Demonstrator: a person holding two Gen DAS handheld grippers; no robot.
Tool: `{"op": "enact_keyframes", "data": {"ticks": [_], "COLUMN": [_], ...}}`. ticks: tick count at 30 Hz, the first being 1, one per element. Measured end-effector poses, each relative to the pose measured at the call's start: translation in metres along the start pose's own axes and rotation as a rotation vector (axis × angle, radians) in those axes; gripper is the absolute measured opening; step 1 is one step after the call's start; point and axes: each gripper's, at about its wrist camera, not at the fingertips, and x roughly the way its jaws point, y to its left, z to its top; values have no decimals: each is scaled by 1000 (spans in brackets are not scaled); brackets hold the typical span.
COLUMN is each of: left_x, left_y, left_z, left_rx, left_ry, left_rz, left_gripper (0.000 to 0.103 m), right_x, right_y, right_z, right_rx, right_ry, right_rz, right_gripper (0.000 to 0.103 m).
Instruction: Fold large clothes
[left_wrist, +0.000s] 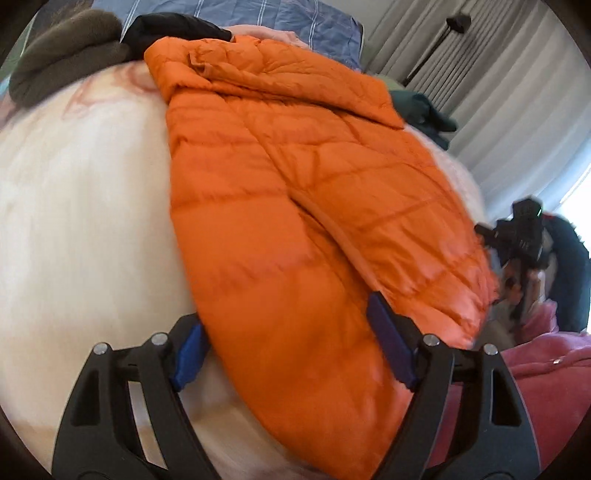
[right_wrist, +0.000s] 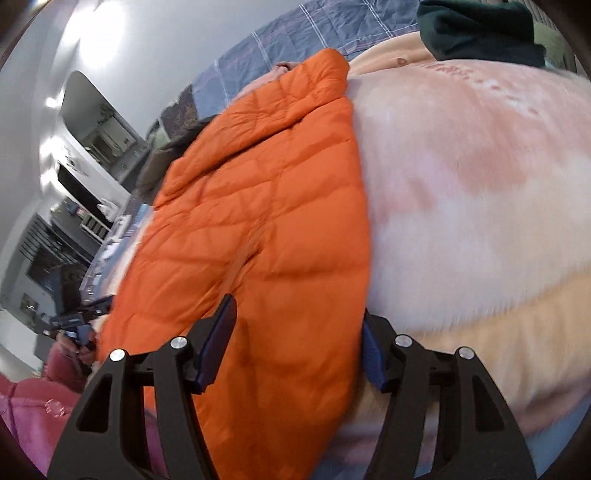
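An orange quilted puffer jacket (left_wrist: 295, 177) lies lengthwise on a pale pink fleece blanket (left_wrist: 81, 206) on the bed, sleeves folded in. My left gripper (left_wrist: 288, 332) is open, its blue-padded fingers straddling the jacket's near hem at its left corner. My right gripper (right_wrist: 299, 332) is open and straddles the same hem at the jacket's (right_wrist: 266, 206) right corner. The right gripper also shows in the left wrist view (left_wrist: 517, 240), and the left gripper in the right wrist view (right_wrist: 79, 326).
An olive-brown garment (left_wrist: 62, 51) and a black one (left_wrist: 173, 27) lie at the bed's far end. A dark green garment (right_wrist: 480, 29) lies at the far right. A pink sweater (left_wrist: 543, 373) is by the near edge. The blue checked cover (right_wrist: 317, 40) lies beyond.
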Motion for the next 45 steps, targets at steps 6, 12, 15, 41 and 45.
{"op": "enact_keyframes", "data": {"ticks": [6, 12, 15, 41, 45], "left_x": [-16, -55, -98, -50, -19], "left_y": [-5, -39, -66, -15, 10], "left_z": [-24, 3, 21, 129, 132], "left_rx": [-72, 27, 117, 52, 16], "left_ry": [-47, -197, -324, -302, -240], "left_rz": [-76, -1, 31, 239, 255], "left_gripper": [34, 7, 6, 18, 28], "right_x": [-19, -50, -82, 10, 36], "right_y": [21, 36, 62, 52, 38], "right_z": [-27, -5, 16, 139, 139], "right_rx": [-31, -10, -84, -95, -65], "right_ry": [-3, -122, -235, -309, -265], "right_rz": [68, 99, 128, -153, -176], "right_gripper": [42, 5, 4, 6, 11]}}
